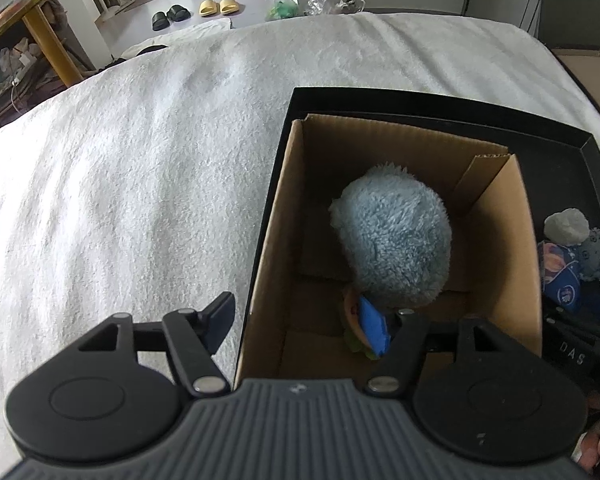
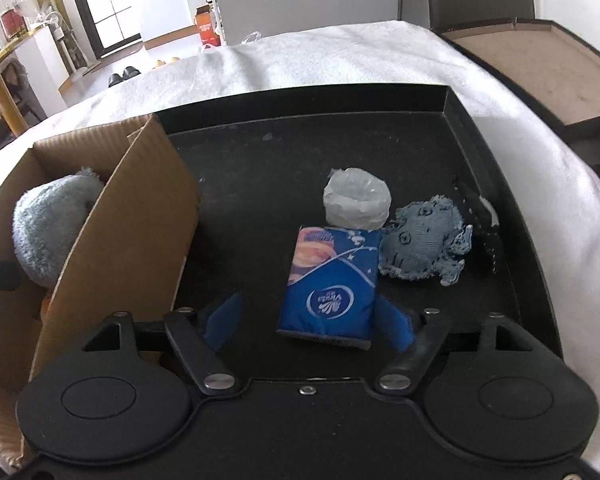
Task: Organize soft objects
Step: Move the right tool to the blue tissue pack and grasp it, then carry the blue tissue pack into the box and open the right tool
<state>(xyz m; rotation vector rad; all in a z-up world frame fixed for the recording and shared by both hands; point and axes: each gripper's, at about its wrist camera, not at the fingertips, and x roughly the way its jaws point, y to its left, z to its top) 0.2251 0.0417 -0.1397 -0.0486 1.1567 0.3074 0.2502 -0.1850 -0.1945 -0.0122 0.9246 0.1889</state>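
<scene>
Down in the lower part of the left wrist view, the left hand-held gripper (image 1: 302,322) has its fingers spread wide with nothing between them; one finger sits outside the cardboard box (image 1: 496,272) over the white blanket (image 1: 140,180), the other, with its blue pad, reaches inside the box. A fluffy pale-blue plush toy (image 1: 392,240) fills the middle of the box, and a small orange and green item (image 1: 354,320) peeks out beneath it, just beside the blue pad; what it is cannot be told. The box stands at the left side of a shallow black tray (image 1: 420,106), which lies on the blanket.

At the bottom centre of the right wrist view, the right hand-held gripper (image 2: 306,320) is spread open, its blue-padded fingers on either side of the near end of a blue tissue pack (image 2: 332,280); whether the pads touch the pack cannot be told. The pack lies on the tray floor at frame centre. Touching its far end is a white crumpled roll of plastic (image 2: 358,200), and just right of that lies a frayed denim stuffed toy (image 2: 424,246), against the pack's upper right corner. At the far right of the frame, a brown-lined open case (image 2: 540,68) sits beyond the blanket's edge. Slippers (image 1: 216,6) rest on the floor at the top of the left wrist view.
</scene>
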